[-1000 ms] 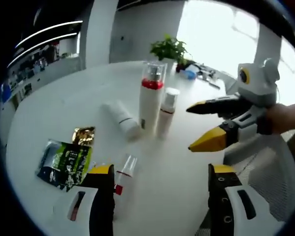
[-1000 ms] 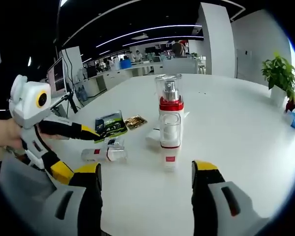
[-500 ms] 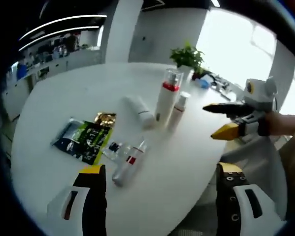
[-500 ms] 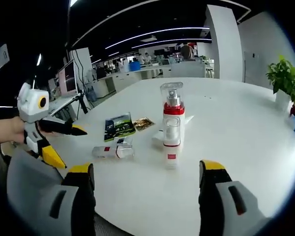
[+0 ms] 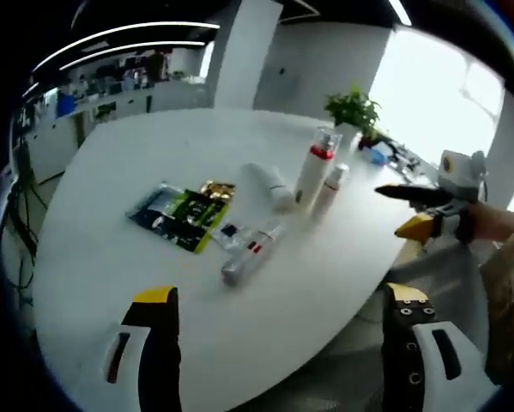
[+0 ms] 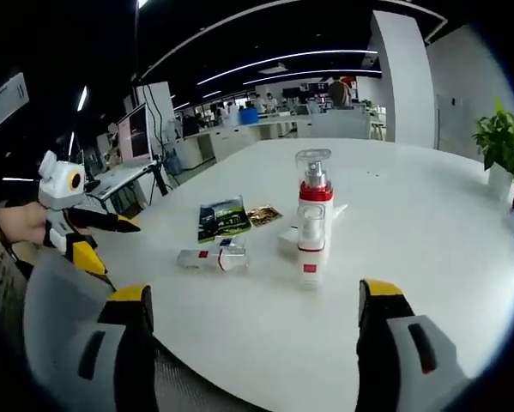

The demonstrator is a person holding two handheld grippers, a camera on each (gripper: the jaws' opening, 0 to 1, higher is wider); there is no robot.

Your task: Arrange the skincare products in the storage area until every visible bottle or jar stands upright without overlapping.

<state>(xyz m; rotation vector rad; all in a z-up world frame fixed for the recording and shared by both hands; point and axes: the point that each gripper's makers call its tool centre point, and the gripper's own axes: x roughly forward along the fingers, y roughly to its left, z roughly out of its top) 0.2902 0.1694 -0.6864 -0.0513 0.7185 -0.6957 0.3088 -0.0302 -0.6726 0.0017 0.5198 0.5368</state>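
White tabletop [image 5: 102,215] carries the skincare set: a tall red-collared spray bottle [image 6: 313,210] stands upright with a smaller white bottle [image 5: 328,190] just beside it. A white tube [image 5: 268,185] lies flat near them, and a clear-capped bottle [image 5: 250,255] lies on its side beside a green sachet [image 5: 181,219] and a gold packet [image 5: 215,190]. Left tongs [image 5: 282,343] and right tongs [image 6: 252,335] both gape wide, empty, held back off the tabletop edge. A potted plant [image 5: 353,112] stands at the far side.
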